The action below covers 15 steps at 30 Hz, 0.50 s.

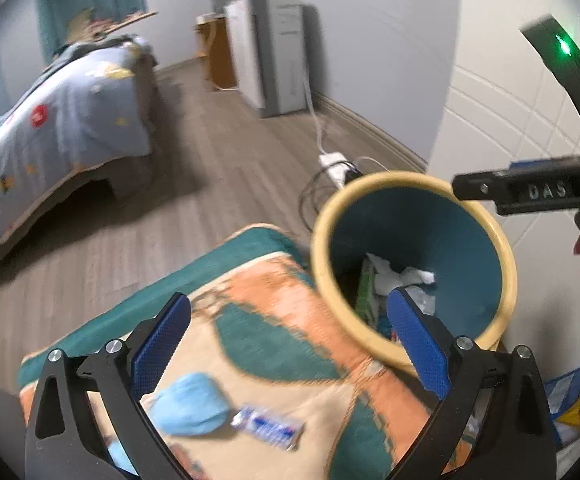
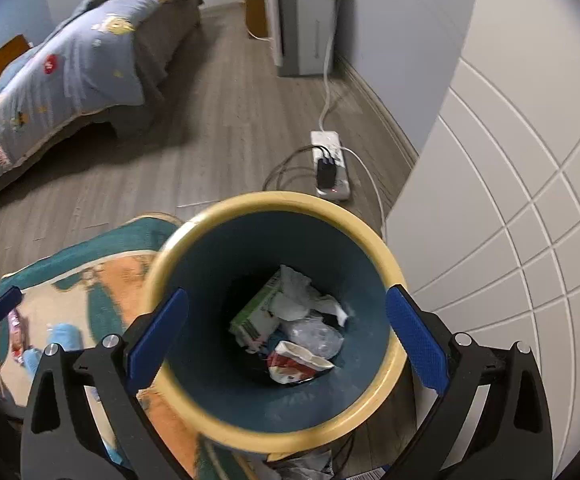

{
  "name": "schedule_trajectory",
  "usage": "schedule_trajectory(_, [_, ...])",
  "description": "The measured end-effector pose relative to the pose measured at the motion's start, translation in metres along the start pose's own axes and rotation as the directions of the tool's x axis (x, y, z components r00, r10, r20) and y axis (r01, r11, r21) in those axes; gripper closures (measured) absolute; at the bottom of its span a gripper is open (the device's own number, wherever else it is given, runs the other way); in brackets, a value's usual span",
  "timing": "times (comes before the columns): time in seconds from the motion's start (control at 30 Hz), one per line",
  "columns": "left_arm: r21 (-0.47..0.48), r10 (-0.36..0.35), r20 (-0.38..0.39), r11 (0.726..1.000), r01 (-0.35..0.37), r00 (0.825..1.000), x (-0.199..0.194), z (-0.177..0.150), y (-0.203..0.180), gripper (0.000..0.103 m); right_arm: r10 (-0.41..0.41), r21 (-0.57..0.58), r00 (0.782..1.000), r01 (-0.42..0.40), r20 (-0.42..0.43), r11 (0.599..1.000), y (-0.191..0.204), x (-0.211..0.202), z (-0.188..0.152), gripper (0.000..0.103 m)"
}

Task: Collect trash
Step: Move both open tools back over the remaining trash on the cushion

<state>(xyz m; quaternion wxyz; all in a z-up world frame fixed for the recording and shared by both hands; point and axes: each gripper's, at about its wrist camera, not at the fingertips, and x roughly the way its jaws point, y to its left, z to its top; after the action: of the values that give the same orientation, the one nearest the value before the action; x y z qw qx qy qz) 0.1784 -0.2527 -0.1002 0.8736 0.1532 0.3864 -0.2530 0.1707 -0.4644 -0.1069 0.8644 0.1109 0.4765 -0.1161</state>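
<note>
Left gripper (image 1: pixel 288 344): jaws spread wide and holding nothing, poised above the patterned rug (image 1: pixel 274 320) with its right finger overlapping the bin's near rim in the left wrist view.
Right gripper (image 2: pixel 286 338): also wide open and empty, hanging directly over the mouth of the trash bin (image 2: pixel 385 264).
Trash bin: teal inside with a cream rim, standing on the floor just beside the rug and near the white panelled wall (image 2: pixel 529 160). It already holds a green carton (image 2: pixel 256 316), crumpled tissue (image 2: pixel 297 292), clear plastic and a red-and-white wrapper (image 2: pixel 293 364).
Trash left out: a blue face mask (image 1: pixel 190 404) and a blue-and-white wrapper (image 1: pixel 268 428) lie side by side on the rug, below the left gripper. The right wrist view shows a further reddish wrapper (image 2: pixel 16 332) near the rug's far edge.
Risk, thin items: both the mask and the wrapper lie flat on soft pile, so the fingers could pinch the rug along with them, or slide over the foil without catching it.
Risk, double pick: the mask and wrapper sit nearly touching; closing on one may drag or flick the other aside.
Risk, bin: the left gripper's right finger is close to the rim, so a sideways swing could knock the light bin over and spill its contents.
Risk, cables: a power strip (image 2: pixel 329 164) with trailing leads lies on the floor behind the bin; a tipped bin could land on them.
Risk, drop: a limp mask may snag on the rim and hang outside.
</note>
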Motion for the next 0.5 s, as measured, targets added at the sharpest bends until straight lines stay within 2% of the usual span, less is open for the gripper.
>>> schedule_trajectory(0.17, [-0.062, 0.062, 0.056, 0.996, -0.058, 0.997, -0.06, -0.013, 0.036, 0.005, 0.072, -0.021, 0.997, -0.072, 0.013, 0.997, 0.032, -0.026, -0.006, 0.006])
schedule_trajectory(0.3, [-0.135, 0.104, 0.069, 0.986, -0.094, 0.992, -0.102, -0.033, 0.062, 0.005, 0.106, -0.082, 0.994, -0.104, 0.017, 0.991, 0.066, -0.044, -0.017, 0.006])
schedule_trajectory(0.5, [-0.228, 0.179, 0.039, 0.959, -0.166, 0.983, -0.143, -0.069, 0.095, 0.005, 0.153, -0.172, 0.988, -0.151, 0.002, 0.973, 0.114, -0.061, -0.042, 0.006])
